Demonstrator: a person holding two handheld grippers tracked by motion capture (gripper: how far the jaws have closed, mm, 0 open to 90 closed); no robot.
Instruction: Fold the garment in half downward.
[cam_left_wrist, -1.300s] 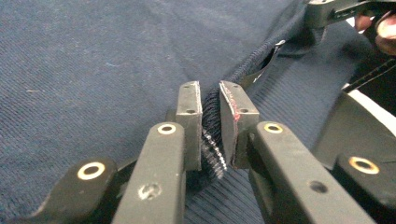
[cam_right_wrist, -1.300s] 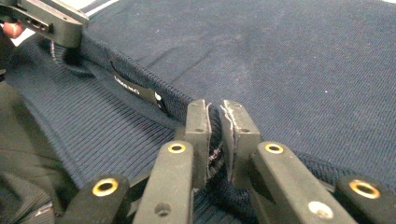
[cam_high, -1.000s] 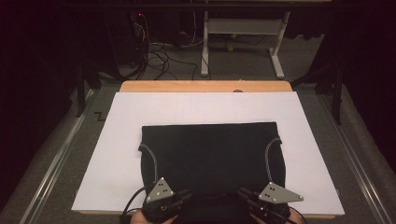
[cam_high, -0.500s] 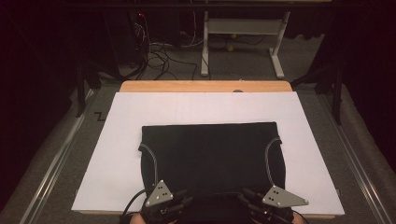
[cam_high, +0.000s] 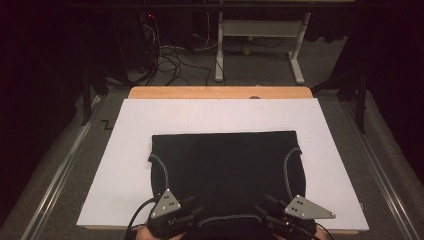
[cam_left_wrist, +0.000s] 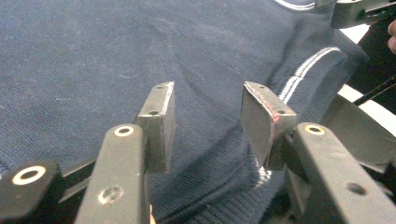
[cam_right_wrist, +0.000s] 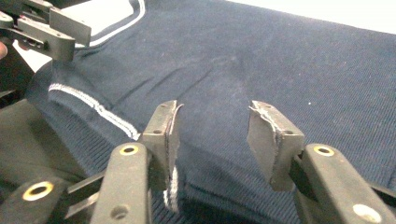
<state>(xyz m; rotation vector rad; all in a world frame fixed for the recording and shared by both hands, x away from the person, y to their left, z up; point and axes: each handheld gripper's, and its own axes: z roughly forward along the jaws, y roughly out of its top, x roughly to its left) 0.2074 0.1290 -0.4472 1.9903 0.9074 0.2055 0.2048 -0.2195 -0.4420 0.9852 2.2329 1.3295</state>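
Observation:
A dark navy knitted garment with white piping lies flat on the white table sheet, its collar end toward the near edge. My left gripper hovers open over the near left part of the garment, nothing between its pads. My right gripper stands open over the near right part of the garment, beside the white-striped collar band. Each gripper view shows the other gripper at its upper corner.
A wooden table edge shows beyond the white sheet. Cables and a white desk frame stand on the floor behind. Metal rails run along both sides of the table.
Both grippers have slid slightly toward the near edge of the table; the garment has not moved.

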